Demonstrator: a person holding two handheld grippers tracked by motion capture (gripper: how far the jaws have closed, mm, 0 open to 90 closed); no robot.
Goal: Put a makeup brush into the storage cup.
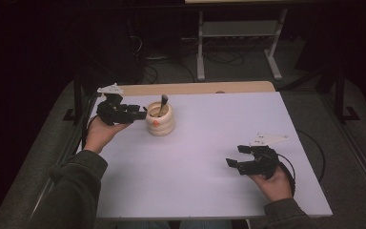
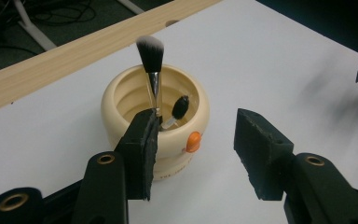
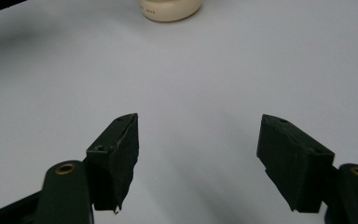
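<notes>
Near the far left of the white tabletop (image 1: 195,157) stands a cream ribbed pot (image 1: 160,120) holding a makeup brush (image 2: 151,65) upright. Just beside it, the left claw (image 1: 142,113) is spread, gripping nothing. Well apart, the right claw (image 1: 234,156) gapes wide over bare tabletop.

1. The left gripper (image 1: 143,113) is black, with a pale grey three-cornered plate on top.
2. The right gripper (image 1: 236,155) is black too, with the same plate and a black cable looping from its rear.
3. The left gripper view shows blocky black jaws with rough, frayed pad edges and brass-ringed holes in the arms.
4. The right gripper view shows jaws of the same build, with small screw holes in each pad block.
5. Both sleeves are dark olive-grey, with ribbed cuffs.
</notes>
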